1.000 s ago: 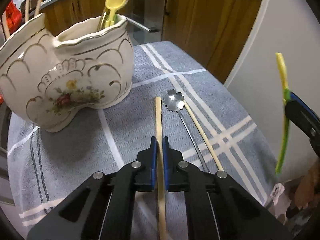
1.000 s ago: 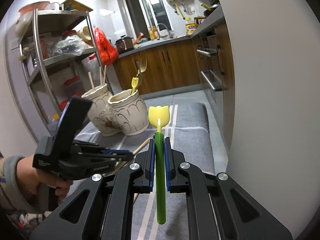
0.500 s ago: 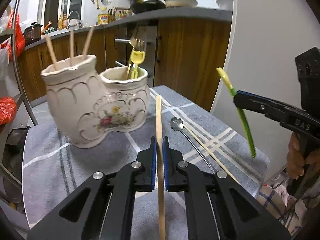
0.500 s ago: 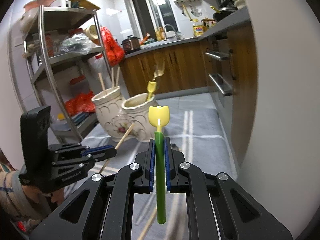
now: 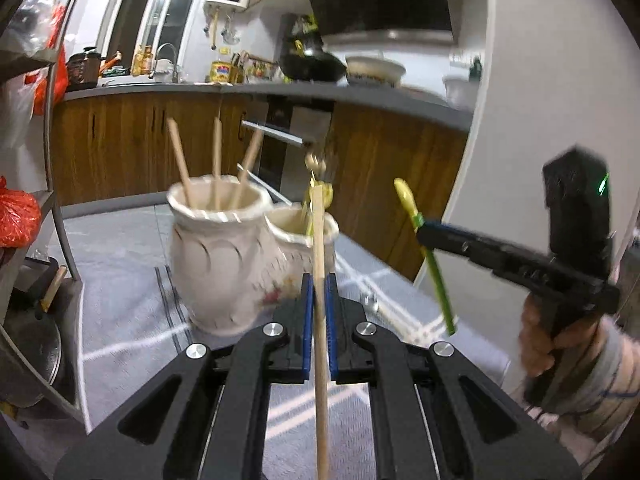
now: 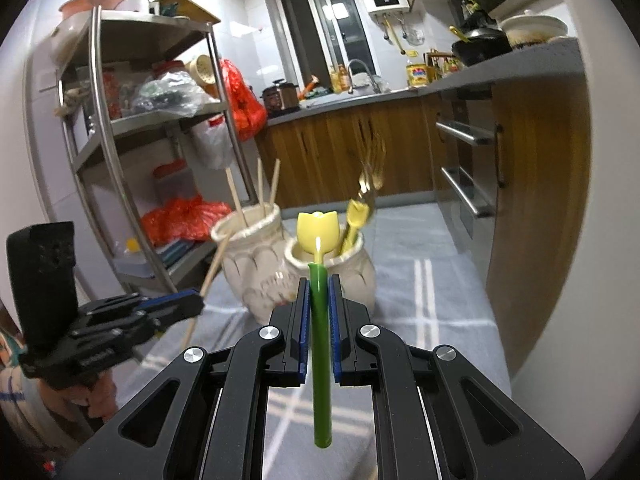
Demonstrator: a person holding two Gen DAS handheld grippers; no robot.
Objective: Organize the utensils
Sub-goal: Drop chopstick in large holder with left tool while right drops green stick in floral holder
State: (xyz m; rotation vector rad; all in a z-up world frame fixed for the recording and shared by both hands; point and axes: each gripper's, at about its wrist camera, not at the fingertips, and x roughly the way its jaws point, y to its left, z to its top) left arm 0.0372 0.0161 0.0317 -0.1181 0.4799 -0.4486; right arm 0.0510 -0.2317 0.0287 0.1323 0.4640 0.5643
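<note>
While both tools are held above the grey checked cloth (image 6: pixel 424 280), the scene reads so:
Left tool (image 5: pixel 318 280): clamped on a pale wooden chopstick (image 5: pixel 319 240), its tip raised before the holder.
Right tool (image 6: pixel 319 284): clamped on a tulip spoon (image 6: pixel 318 232), green stem, yellow flower-shaped bowl, standing upright.
Holder (image 6: pixel 296 268): cream ceramic, two joined pots with gold scallops and a floral print, on the clothed surface.
Left pot (image 5: pixel 216 200): three chopsticks lean in it.
Right pot (image 6: pixel 324 252): a yellow tulip utensil (image 6: pixel 354 220) and a gold fork (image 6: pixel 368 184), blurred.
Writing: none legible on tools or holder.
Change: a second ago the chopstick lay low over the cloth beside a metal spoon; both tools have since risen and the left has tilted up toward the holder.
</note>
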